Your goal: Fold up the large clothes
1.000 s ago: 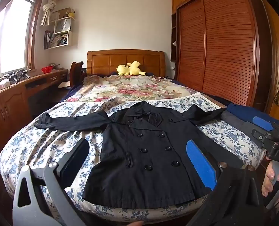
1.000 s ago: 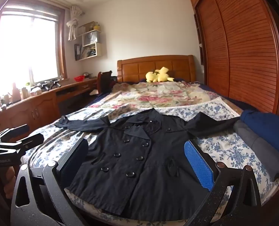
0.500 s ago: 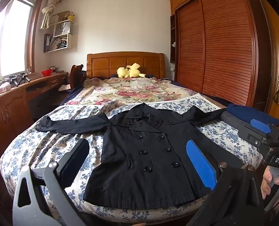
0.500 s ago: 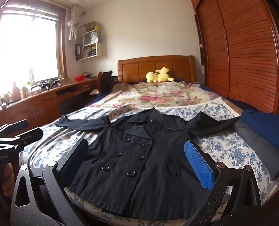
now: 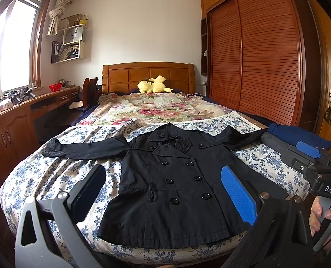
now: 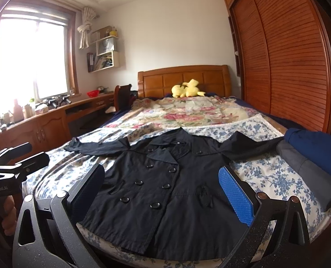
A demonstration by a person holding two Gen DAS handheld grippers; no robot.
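A black double-breasted coat (image 5: 176, 178) lies flat, face up, on the blue-flowered bedspread (image 5: 53, 174), sleeves spread to both sides, hem toward me. It also shows in the right wrist view (image 6: 165, 185). My left gripper (image 5: 163, 192) is open and empty, held above the coat's hem. My right gripper (image 6: 163, 192) is open and empty, also above the hem. The right gripper shows at the right edge of the left wrist view (image 5: 315, 163); the left gripper shows at the left edge of the right wrist view (image 6: 13, 163).
Folded blue and grey clothes (image 6: 315, 160) are stacked at the bed's right edge by the coat's sleeve. A yellow plush toy (image 5: 153, 84) lies by the headboard. A wooden wardrobe (image 5: 266, 55) stands right, a desk (image 5: 20, 116) left.
Both grippers have lifted and tilted slightly, so the coat sits a little lower in both views. The coat has not moved and both grippers stay open.
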